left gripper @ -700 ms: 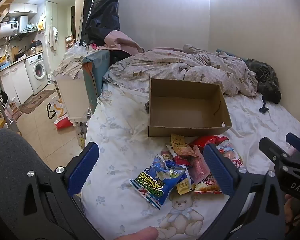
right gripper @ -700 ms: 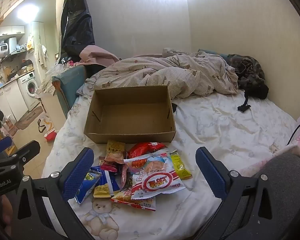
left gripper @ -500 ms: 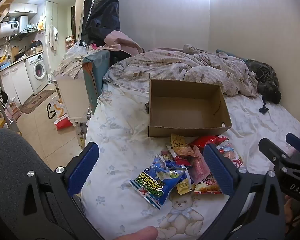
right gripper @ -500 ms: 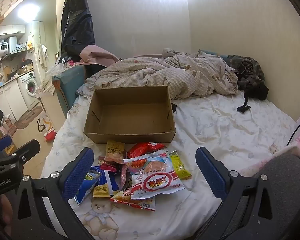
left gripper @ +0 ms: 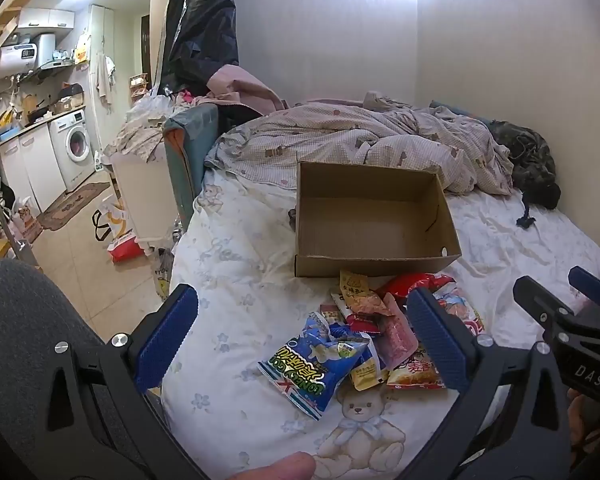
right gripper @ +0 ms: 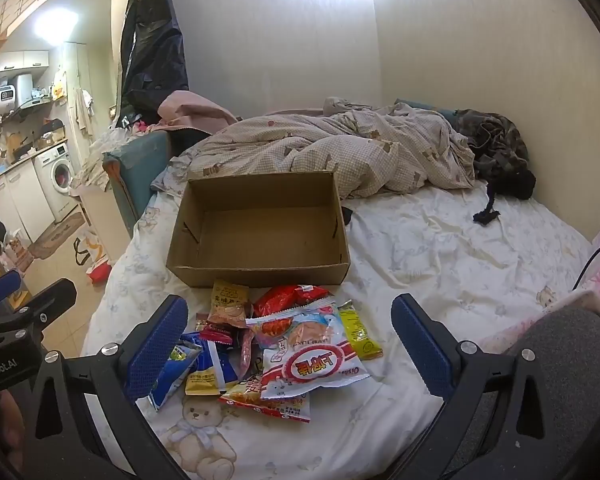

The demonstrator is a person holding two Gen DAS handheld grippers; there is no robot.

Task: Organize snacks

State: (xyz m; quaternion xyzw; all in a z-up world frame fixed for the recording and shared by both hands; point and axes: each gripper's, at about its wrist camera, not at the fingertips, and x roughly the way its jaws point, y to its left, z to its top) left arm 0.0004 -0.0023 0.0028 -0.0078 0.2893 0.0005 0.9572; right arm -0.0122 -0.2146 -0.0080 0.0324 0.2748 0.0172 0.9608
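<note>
A pile of snack packets [left gripper: 372,336] [right gripper: 276,344] lies on the bed sheet in front of an empty brown cardboard box [left gripper: 370,220] [right gripper: 260,226]. A blue packet [left gripper: 320,364] sits at the pile's near left; a white and red shrimp flake bag [right gripper: 312,360] lies on top at the right. My left gripper [left gripper: 304,344] hovers above the pile's left side, open, nothing between its blue pads. My right gripper [right gripper: 288,344] hangs over the pile, also open and holding nothing. Each gripper shows at the edge of the other's view.
A crumpled checked duvet [left gripper: 360,140] [right gripper: 340,152] and dark clothes [right gripper: 496,148] fill the far end of the bed. A wall runs along the right. The bed's left edge drops to a tiled floor [left gripper: 72,248] with bags, a white cabinet [left gripper: 144,196] and a washing machine [left gripper: 74,146].
</note>
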